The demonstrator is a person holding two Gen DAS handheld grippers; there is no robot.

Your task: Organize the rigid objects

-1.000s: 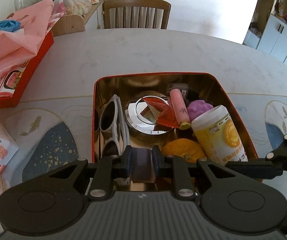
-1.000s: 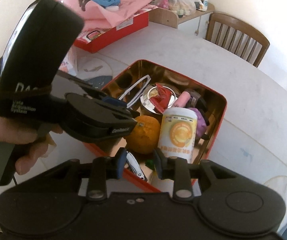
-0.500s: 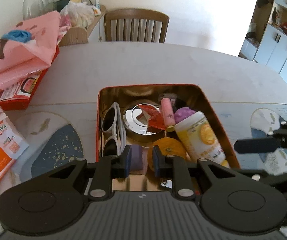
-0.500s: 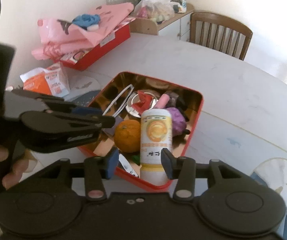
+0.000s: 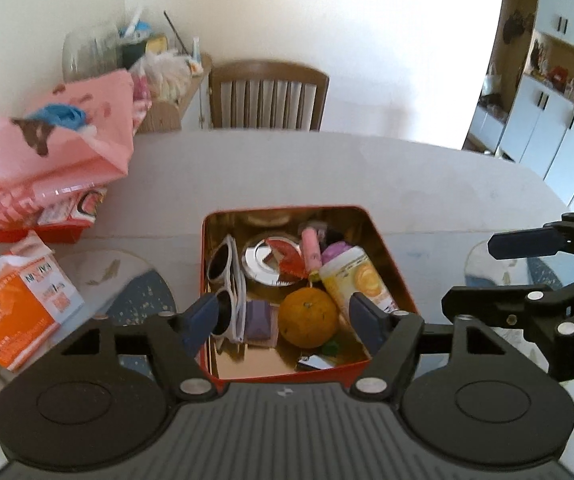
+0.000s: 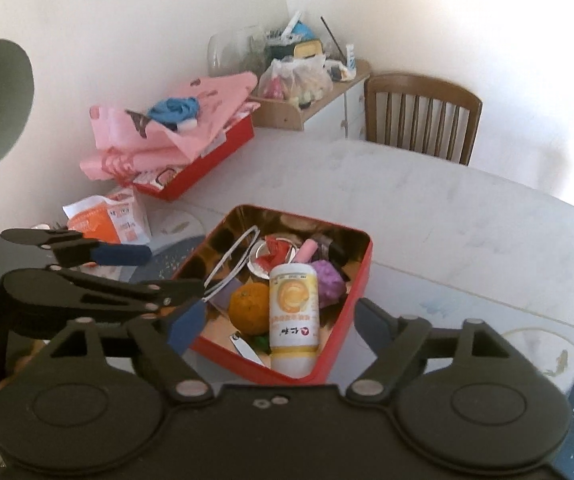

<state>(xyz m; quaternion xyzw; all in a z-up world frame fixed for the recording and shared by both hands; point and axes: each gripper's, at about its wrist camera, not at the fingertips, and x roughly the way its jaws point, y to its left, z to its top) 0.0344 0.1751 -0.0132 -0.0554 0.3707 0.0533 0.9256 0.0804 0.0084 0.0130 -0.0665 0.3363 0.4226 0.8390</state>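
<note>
Red tin box [image 5: 371, 216], gold mirror-finish inside, is sitting on the pale marbled worktop [image 5: 327, 168] with the sorted items lying in it. Yellow-and-white plastic bottle [image 6: 293, 312] is lying on its side, a rigid cylinder, long axis running along the box length with its base toward the near rim in the right wrist view. Orange [image 5: 307, 318], round and dimpled, is touching the bottle's side. White-framed sunglasses [image 5: 227, 280] are resting on edge against the left wall, long axis parallel to the bottle. Round polished metal lid [image 5: 265, 258] is lying flat mid-box with a red wrapper [image 5: 289, 260] on top; a pink tube [image 5: 311, 250] and a knobbly purple lump [image 6: 329, 280] are sitting beside it. Left hand-held gripper [image 5: 283, 320] is hovering above the near rim, jaws opening, nothing gripped, blue pads spread wide. Right hand-held gripper [image 6: 275, 322] is likewise opening and holding nothing, with the box just beyond. Right wrist view is showing the bottle's label face and a metal clipper-like piece [image 6: 243, 346] by the near wall; left wrist view is showing a purple flat item [image 5: 257, 316] by the sunglasses that is mostly hidden in the other. Orange packet [image 5: 15, 304] and a red box under pink bags [image 6: 175, 136] are lying well apart to the left.
</note>
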